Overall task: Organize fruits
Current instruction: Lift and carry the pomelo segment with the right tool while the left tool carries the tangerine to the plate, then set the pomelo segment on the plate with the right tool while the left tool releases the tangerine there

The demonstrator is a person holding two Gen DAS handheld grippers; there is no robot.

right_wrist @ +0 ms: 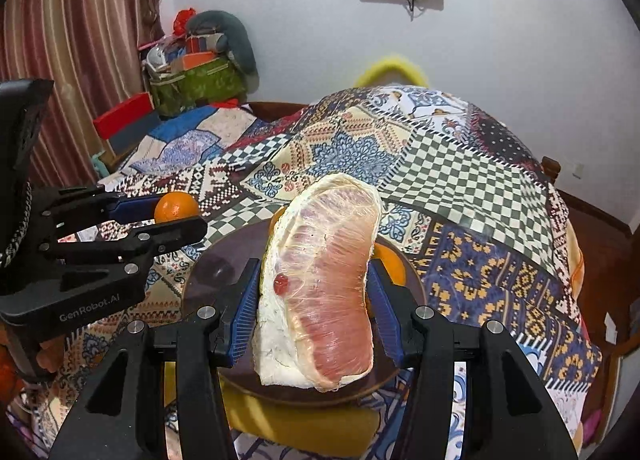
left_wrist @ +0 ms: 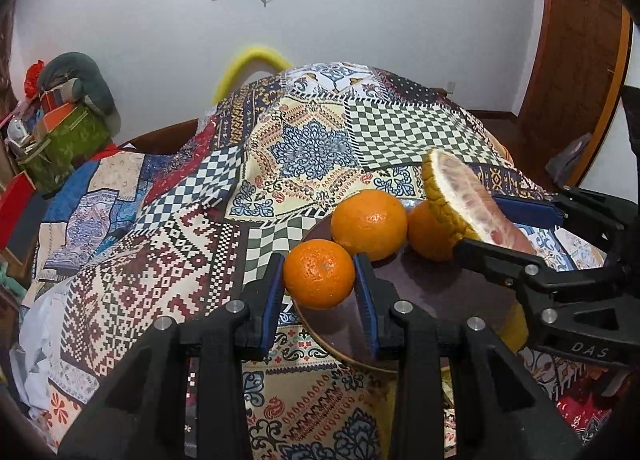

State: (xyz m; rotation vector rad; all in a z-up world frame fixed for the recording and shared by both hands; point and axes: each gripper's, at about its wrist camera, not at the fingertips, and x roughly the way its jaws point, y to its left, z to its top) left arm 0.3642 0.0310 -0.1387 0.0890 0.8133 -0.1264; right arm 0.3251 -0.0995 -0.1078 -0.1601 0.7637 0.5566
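Note:
My left gripper [left_wrist: 319, 278] is shut on an orange [left_wrist: 319, 274] and holds it over the near left rim of a dark round plate [left_wrist: 432, 292]. Two more oranges [left_wrist: 370, 224] [left_wrist: 426, 230] sit on the plate behind it. My right gripper [right_wrist: 314, 296] is shut on a plastic-wrapped pomelo wedge [right_wrist: 324, 284] with pink flesh and holds it over the same plate [right_wrist: 224, 264]. The wedge [left_wrist: 468, 204] and the right gripper [left_wrist: 516, 228] show at the right of the left wrist view. The left gripper [right_wrist: 178, 218] with its orange [right_wrist: 176, 208] shows at the left of the right wrist view.
The plate stands on a table under a patchwork cloth [left_wrist: 312, 140]. A yellow object [right_wrist: 296, 424] lies under the plate's near edge. A heap of bags and boxes [left_wrist: 60, 120] stands far left by the wall. A wooden door [left_wrist: 580, 60] is at the right.

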